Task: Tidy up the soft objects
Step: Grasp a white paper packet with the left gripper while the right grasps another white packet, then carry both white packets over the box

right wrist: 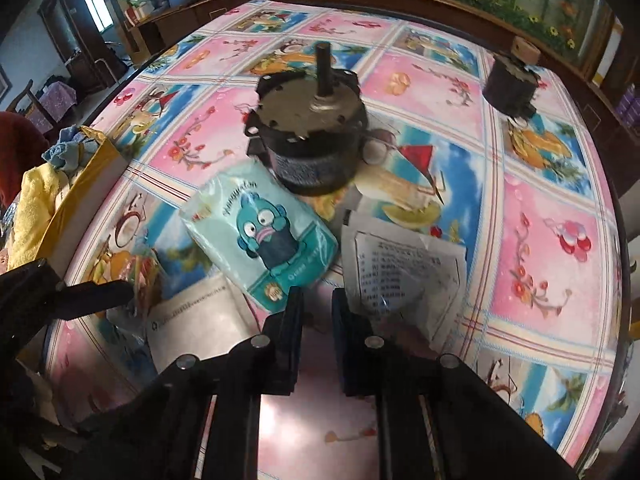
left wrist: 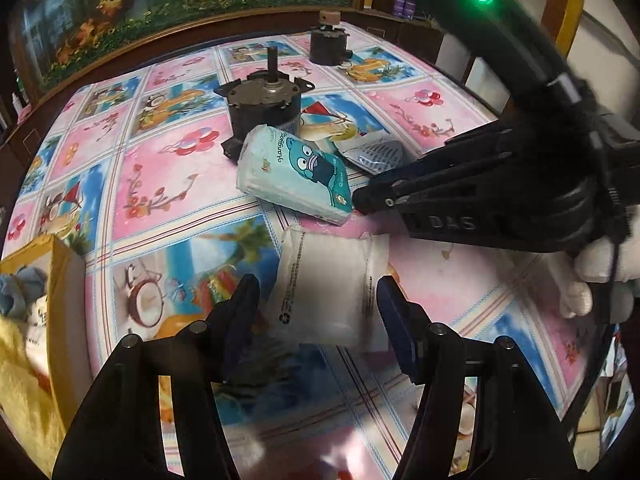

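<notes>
Teal tissue pack (right wrist: 260,236) lies on the counter (left wrist: 168,168) against the motor (right wrist: 312,140) — your left tongs (left wrist: 316,296) spread around a white pouch (left wrist: 328,280), your right tongs (right wrist: 316,308) pressed together, empty.

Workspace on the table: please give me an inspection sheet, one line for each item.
Surface: table under a pink and blue picture cloth.
Job's things: teal tissue pack leaning on the large motor; white flat packet in front of it; box of cloths at the table's left edge.
Clutter: large motor; small motor farther back; printed sachet beside the tissue pack.
Grippers: left gripper open, the white flat packet between its fingers, contact unclear; right gripper shut, holding nothing, its tip at the tissue pack's near end.
Cables: thin black cord by the gloved hand.
Surroundings: flower mural, dark wood furniture.
</notes>
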{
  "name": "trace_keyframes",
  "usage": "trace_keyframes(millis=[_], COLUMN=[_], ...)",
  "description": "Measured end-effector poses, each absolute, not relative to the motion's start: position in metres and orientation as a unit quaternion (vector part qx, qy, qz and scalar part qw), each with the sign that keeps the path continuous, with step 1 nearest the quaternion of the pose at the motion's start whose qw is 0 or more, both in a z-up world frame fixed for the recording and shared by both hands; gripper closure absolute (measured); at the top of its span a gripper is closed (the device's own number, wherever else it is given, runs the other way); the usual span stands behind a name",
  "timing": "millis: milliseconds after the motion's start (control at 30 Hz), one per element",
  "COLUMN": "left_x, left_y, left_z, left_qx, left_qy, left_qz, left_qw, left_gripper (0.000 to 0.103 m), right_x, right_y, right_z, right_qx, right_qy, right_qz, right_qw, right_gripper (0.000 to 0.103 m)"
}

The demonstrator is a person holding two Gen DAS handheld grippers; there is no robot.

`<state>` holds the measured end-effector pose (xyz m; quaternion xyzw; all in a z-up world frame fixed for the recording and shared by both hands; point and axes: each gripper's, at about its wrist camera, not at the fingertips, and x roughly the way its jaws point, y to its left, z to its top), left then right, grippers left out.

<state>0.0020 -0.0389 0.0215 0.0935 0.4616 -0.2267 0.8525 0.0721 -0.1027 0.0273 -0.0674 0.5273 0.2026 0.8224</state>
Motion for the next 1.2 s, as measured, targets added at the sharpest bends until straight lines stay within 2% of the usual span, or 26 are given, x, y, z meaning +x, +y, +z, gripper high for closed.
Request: trace_keyframes(millis=[67,133,233,267,300,333,367,433,567,633,667,700,800,833,900,933,967,1000,1033,1200], left_x=[0.008,0.01,0.011,0.012,0.013,0.013,0.014,0.013,0.013,0.013,0.012,0.011,0.01,0.01,0.009,0.008,0.008,0.008,0.006,-0.004], left_y=[-0.049,-0.055,-0.056,-0.054,-0.052,-0.051,-0.05,-0.05,-0.054,-0.056,-0.057,-0.057,-0.059,-0.06,-0.059,-0.059,-0.057,-0.055,-0.052,-0.04], left_z=[0.012,0.009,0.01,0.01,0.011,0.012,0.012,0.012,0.011,0.01,0.009,0.009,0.008,0.008,0.01,0.011,0.012,0.013,0.015,0.029], left_qx=[0.111,0.125,0.117,0.11,0.106,0.102,0.095,0.094,0.096,0.1,0.1,0.097,0.094,0.092,0.084,0.077,0.067,0.058,0.049,0.018], left_qy=[0.465,0.455,0.462,0.463,0.458,0.457,0.458,0.457,0.453,0.448,0.444,0.441,0.434,0.433,0.436,0.439,0.442,0.443,0.443,0.434], left_qz=[-0.227,-0.22,-0.22,-0.219,-0.22,-0.222,-0.224,-0.222,-0.214,-0.21,-0.208,-0.207,-0.208,-0.209,-0.216,-0.221,-0.224,-0.226,-0.227,-0.23], left_qw=[0.848,0.854,0.851,0.852,0.855,0.855,0.855,0.856,0.86,0.864,0.866,0.868,0.872,0.872,0.87,0.868,0.866,0.866,0.866,0.871], left_gripper=[0.042,0.033,0.034,0.038,0.05,0.053,0.054,0.054,0.053,0.05,0.049,0.048,0.047,0.054,0.061,0.062,0.063,0.063,0.063,0.063], right_x=[0.071,0.07,0.071,0.072,0.073,0.075,0.077,0.08,0.087,0.091,0.093,0.095,0.098,0.099,0.098,0.097,0.095,0.092,0.09,0.071], right_y=[-0.115,-0.128,-0.153,-0.161,-0.167,-0.173,-0.178,-0.182,-0.168,-0.16,-0.156,-0.151,-0.142,-0.14,-0.137,-0.136,-0.134,-0.134,-0.132,-0.136], right_z=[0.031,0.038,0.05,0.052,0.052,0.051,0.048,0.042,0.032,0.03,0.028,0.026,0.019,0.018,0.018,0.019,0.02,0.021,0.022,0.022], right_qx=[-0.036,-0.004,0.052,0.063,0.067,0.073,0.082,0.087,0.066,0.03,0.014,0.004,-0.02,-0.024,-0.026,-0.028,-0.026,-0.025,-0.024,-0.006], right_qy=[0.521,0.51,0.484,0.476,0.474,0.472,0.472,0.477,0.482,0.48,0.478,0.478,0.475,0.472,0.467,0.466,0.468,0.47,0.471,0.466], right_qz=[0.212,0.218,0.217,0.209,0.199,0.191,0.186,0.176,0.174,0.16,0.153,0.148,0.132,0.13,0.126,0.129,0.136,0.142,0.147,0.148], right_qw=[0.826,0.832,0.846,0.852,0.855,0.858,0.858,0.857,0.856,0.862,0.865,0.866,0.87,0.872,0.875,0.875,0.873,0.871,0.87,0.872], right_gripper=[0.09,0.089,0.089,0.088,0.085,0.079,0.076,0.063,0.061,0.059,0.055,0.044,0.032,0.029,0.03,0.041,0.048,0.063,0.071,0.075])
